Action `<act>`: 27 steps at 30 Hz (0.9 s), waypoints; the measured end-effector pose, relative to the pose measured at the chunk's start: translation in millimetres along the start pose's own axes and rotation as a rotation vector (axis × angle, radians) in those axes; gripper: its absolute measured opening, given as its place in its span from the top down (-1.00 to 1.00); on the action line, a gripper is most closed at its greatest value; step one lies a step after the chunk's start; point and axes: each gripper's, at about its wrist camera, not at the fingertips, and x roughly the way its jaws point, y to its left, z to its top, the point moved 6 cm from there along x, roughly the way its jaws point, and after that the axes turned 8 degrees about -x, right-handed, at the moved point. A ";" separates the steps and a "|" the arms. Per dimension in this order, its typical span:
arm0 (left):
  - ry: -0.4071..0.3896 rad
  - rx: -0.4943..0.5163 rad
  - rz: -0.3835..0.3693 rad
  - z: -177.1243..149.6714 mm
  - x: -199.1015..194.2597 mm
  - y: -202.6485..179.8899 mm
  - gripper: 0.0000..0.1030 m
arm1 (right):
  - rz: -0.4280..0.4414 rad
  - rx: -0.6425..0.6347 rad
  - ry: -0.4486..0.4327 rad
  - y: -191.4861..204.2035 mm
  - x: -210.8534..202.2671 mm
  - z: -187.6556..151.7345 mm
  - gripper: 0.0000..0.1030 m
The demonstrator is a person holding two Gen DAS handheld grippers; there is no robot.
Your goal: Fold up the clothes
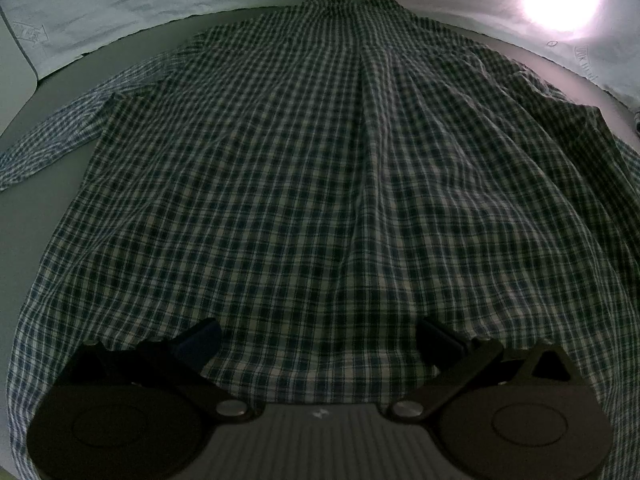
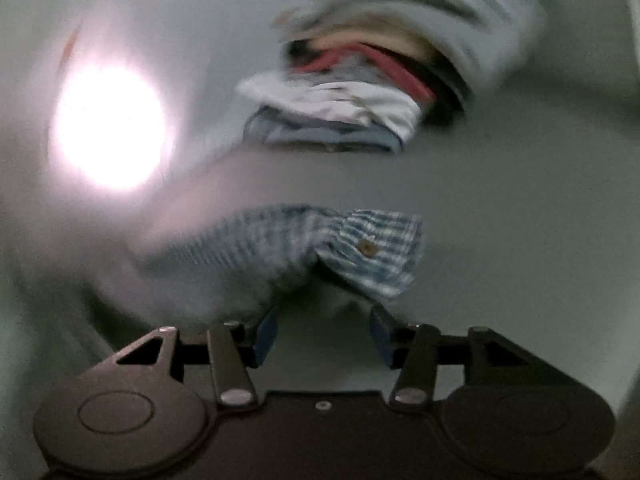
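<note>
A dark green and white checked shirt (image 1: pixel 320 168) lies spread flat, back up, collar at the far end, filling most of the left wrist view. Its left sleeve (image 1: pixel 60 136) trails off to the left. My left gripper (image 1: pixel 318 340) hovers open over the shirt's near hem, nothing between its fingers. In the blurred right wrist view, the shirt's cuff (image 2: pixel 376 248), with a brown button, lies just ahead of my right gripper (image 2: pixel 324 320). That gripper is open, and the cuff's edge reaches down toward the gap between its blue pads (image 2: pixel 266 332).
The shirt rests on a grey table (image 1: pixel 24 240). Pale cloth or paper (image 1: pixel 120 12) runs along the far edge. A bright light glare (image 2: pixel 110 128) washes out part of each view. A stack of folded clothes (image 2: pixel 352 96) sits beyond the cuff in the right wrist view.
</note>
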 end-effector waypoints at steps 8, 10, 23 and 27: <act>-0.008 -0.001 0.000 -1.0 0.7 -0.4 -1.00 | 0.108 0.714 -0.023 -44.2 31.9 -1.8 -0.35; -0.008 -0.002 0.000 -0.8 0.9 -0.3 -1.00 | 0.095 0.718 -0.024 -46.4 38.6 2.9 -0.41; 0.023 -0.009 0.009 2.2 4.3 -2.9 -1.00 | -0.045 0.100 -0.164 -35.3 63.0 105.5 0.79; 0.033 -0.008 0.009 3.0 4.9 -1.4 -1.00 | -0.051 -0.276 -0.248 -9.8 80.2 139.4 0.78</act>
